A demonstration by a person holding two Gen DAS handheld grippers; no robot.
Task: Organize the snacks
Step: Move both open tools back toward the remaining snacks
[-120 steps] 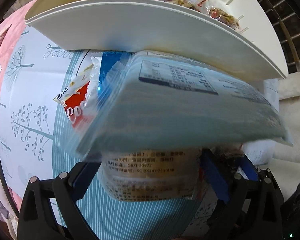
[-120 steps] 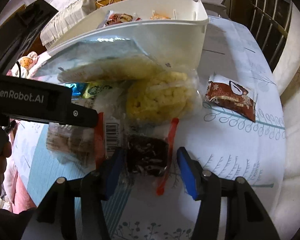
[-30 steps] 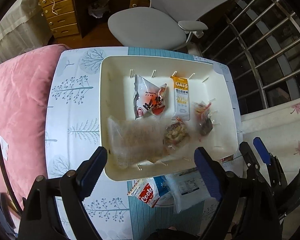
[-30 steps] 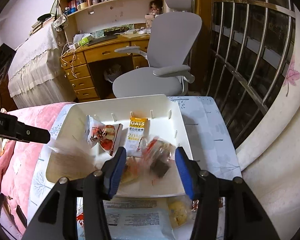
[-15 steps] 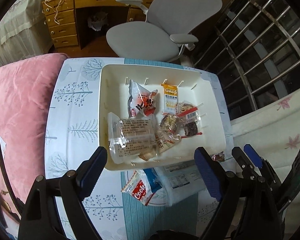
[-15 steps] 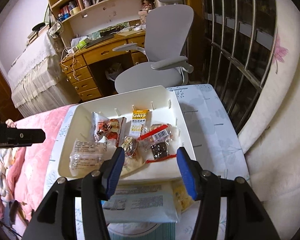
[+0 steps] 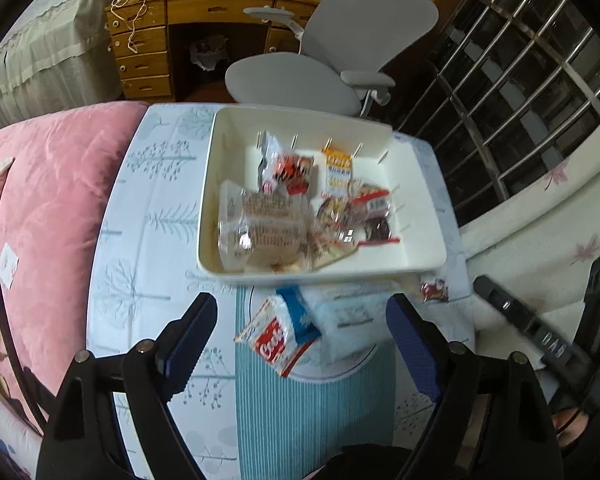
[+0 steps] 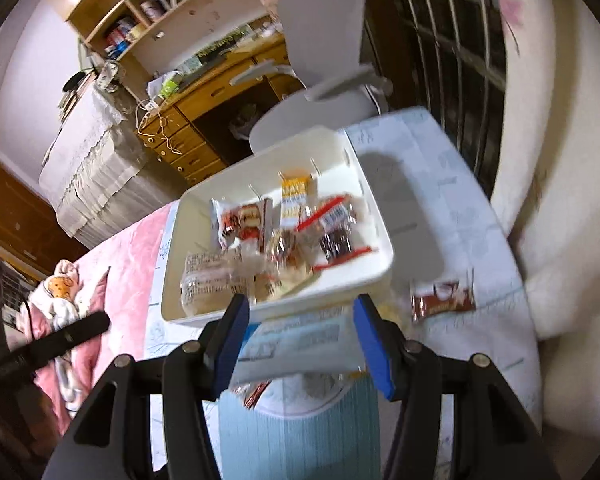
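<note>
Still outside the bin (image 7: 420,270), a cookie pack (image 7: 278,334), a pale flat pack (image 7: 342,320) and a brown sachet (image 7: 434,291) lie just by its near wall. Inside, several snacks already sit. Left gripper (image 7: 302,340) closes slightly from wide, with nothing between its jaws; right gripper (image 8: 298,330) hangs part-open, empty. Likely best: drop low over one pack, jaws straddling its narrow width, clear of its neighbour.

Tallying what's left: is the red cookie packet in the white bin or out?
Out. The red cookie packet lies on the tablecloth, in front of the white bin.
</note>
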